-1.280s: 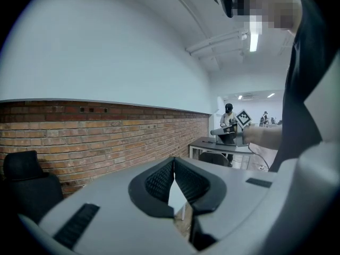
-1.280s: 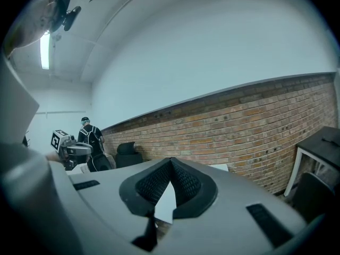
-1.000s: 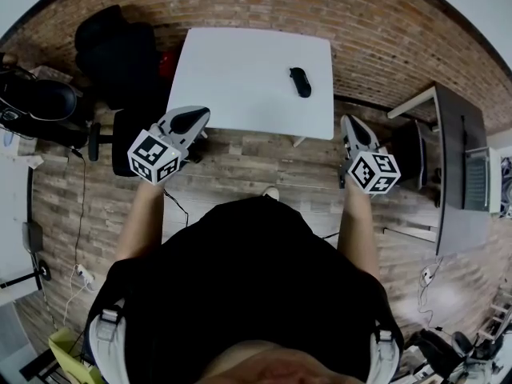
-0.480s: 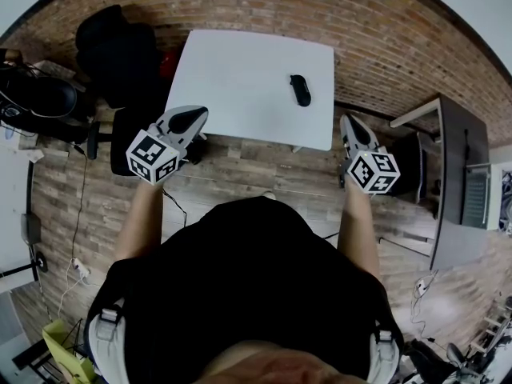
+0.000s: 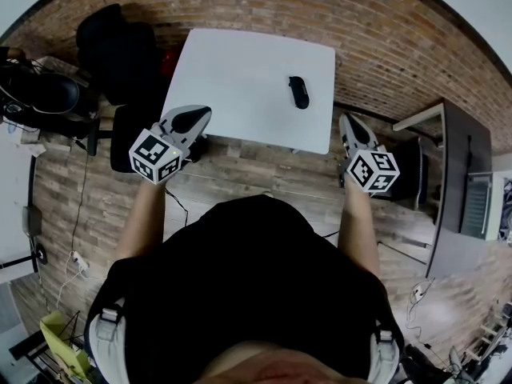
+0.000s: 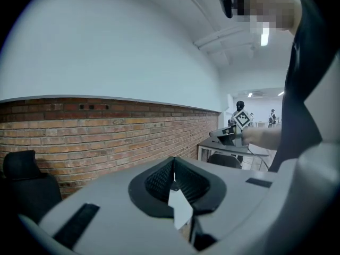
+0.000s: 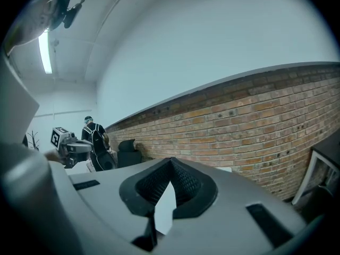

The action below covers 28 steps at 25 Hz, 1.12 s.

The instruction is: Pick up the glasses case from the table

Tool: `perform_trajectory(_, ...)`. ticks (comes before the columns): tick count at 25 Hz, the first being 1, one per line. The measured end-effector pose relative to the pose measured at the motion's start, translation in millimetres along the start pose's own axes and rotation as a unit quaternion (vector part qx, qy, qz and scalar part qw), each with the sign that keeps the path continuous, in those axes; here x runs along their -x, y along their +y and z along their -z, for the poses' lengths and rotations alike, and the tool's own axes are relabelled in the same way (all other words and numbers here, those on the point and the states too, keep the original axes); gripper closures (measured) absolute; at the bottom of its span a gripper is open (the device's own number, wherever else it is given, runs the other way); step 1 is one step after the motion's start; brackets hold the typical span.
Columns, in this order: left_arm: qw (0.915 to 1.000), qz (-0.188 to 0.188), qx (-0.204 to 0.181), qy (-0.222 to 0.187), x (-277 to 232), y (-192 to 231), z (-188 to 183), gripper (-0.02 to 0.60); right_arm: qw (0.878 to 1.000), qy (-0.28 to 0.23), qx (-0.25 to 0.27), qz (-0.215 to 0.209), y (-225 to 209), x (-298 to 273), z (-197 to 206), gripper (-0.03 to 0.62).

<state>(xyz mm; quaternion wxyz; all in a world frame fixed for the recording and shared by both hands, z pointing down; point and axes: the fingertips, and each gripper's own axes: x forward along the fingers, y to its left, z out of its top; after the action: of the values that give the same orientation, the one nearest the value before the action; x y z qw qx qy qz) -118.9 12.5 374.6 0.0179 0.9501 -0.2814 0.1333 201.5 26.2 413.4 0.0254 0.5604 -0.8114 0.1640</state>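
A wooden floor (image 5: pixel 240 174) fills most of the head view, with a brick wall (image 5: pixel 264 2) curving across the far edge. A person in a black top (image 5: pixel 248 286) stands at the six o'clock side and looks steeply down. A white table (image 5: pixel 232 70) lies straight ahead at twelve o'clock, apart from the person's body. This suggests the approach is under way and the reach has not yet begun. A black office chair (image 5: pixel 120 46) sits at ten o'clock, beside the table's left edge.

The left gripper (image 5: pixel 200 114) is held out at eleven o'clock, just short of the table's near left corner. Its own view shows the pads clenched together with nothing between them. The right gripper (image 5: pixel 346 121) is at one o'clock, off the near right corner, equally clenched and empty. Both point forward and slightly down, probably a carrying pose.

The glasses case (image 5: pixel 298 92), small, dark and oblong, rests on the table at three o'clock from the table's centre. It is nearer the right gripper, which would have to open before taking it.
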Motion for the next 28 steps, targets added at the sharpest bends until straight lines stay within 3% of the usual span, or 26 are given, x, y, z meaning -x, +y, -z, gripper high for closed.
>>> perform_trajectory(8,0.9999,-0.012,0.001,0.002,-3,-5,-9,0.572,1.0,0.006,0.006,-0.024,1,-11,-5,0.579)
perform_trajectory(28,0.9997,-0.025,0.007,0.001,-25,8,-9,0.572,0.999,0.014,0.015,-0.031,-25,-27,-17,0.579)
